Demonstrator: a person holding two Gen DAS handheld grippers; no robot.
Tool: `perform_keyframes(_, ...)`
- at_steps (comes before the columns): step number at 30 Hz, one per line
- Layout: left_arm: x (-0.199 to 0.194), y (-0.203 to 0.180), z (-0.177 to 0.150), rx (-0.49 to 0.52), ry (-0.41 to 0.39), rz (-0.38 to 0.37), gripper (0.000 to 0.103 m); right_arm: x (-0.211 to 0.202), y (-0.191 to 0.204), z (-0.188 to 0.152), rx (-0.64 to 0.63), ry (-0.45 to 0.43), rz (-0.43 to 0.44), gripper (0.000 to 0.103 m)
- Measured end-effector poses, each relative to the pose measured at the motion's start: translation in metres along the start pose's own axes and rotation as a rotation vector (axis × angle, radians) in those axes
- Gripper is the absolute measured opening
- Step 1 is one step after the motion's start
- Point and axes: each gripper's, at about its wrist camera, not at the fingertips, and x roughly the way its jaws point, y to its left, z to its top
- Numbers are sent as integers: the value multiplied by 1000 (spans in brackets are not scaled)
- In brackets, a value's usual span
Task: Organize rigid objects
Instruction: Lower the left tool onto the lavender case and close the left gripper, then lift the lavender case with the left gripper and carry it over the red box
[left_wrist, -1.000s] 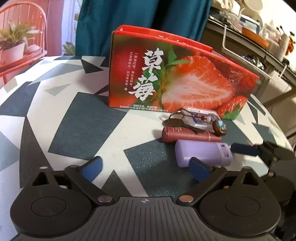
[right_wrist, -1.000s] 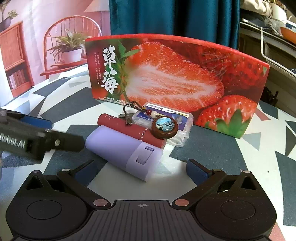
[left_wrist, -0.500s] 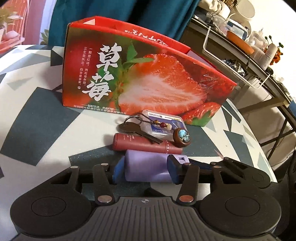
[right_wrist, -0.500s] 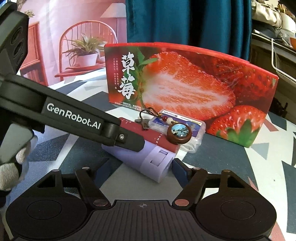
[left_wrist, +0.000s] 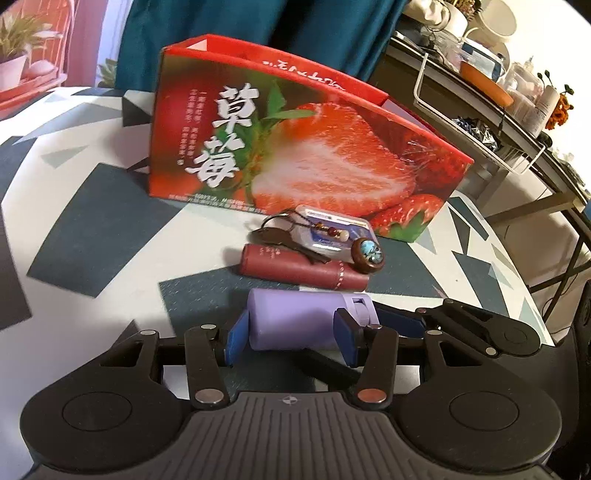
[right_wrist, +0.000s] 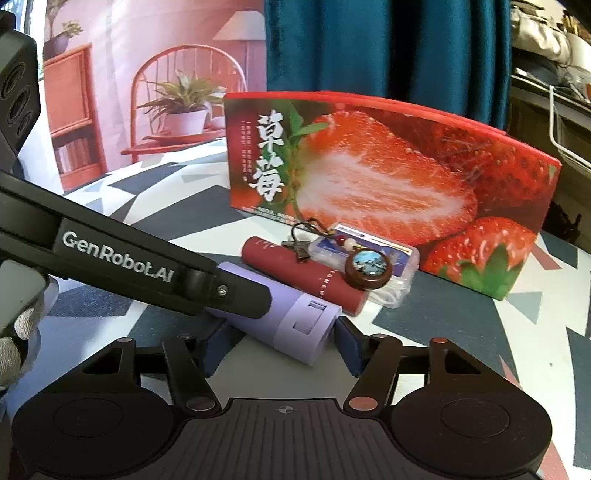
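Here, two tubes, one keyring.

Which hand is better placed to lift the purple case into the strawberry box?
Left. The left gripper has just closed, its pads pressing both sides of the purple case. The right gripper has just been closing around the cap end, without a clear grip yet.
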Motion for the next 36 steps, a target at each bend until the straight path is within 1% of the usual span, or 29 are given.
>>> perform_keyframes(5, -5, 0, -2, 12, 16, 6, 53, -5, 13, -1, -35, 2, -21, 54)
perform_keyframes(8, -8, -1, -4, 18, 25, 8, 53, -10, 18, -3, -22, 12, -35, 52)
perform_keyframes(12, -11, 0, -7, 18, 37, -8, 53, -18, 22, -5, -25, 32, -50, 49)
perform_keyframes(14, -16, 0, -7, 19, 30, -19, 53, -22, 26, -3, -42, 34, -64, 49)
perform_keyframes(20, -35, -1, -1, 18, -16, -53, 53, -41, 37, 12, -73, 4, -100, 49)
perform_keyframes(22, -39, -3, 5, 27, -22, -60, 54, -51, 41, 20, -87, -22, -118, 46)
perform_keyframes(23, -42, -3, 8, 27, -28, -71, 54, -55, 41, 25, -90, -32, -124, 46)
perform_keyframes(24, -46, -4, 12, 26, -40, -77, 53, -59, 41, 30, -97, -39, -132, 46)
perform_keyframes(26, -55, -6, 21, 21, -77, -88, 53, -64, 40, 39, -105, -49, -143, 45)
perform_keyframes(28, -62, -7, 31, 12, -106, -98, 53, -67, 38, 45, -100, -51, -149, 43)
perform_keyframes(33, -78, -12, 58, 15, -179, -108, 53, -76, 35, 66, -110, -86, -148, 42)
perform_keyframes(36, -83, -15, 77, 20, -205, -115, 53, -80, 25, 88, -96, -121, -147, 34)
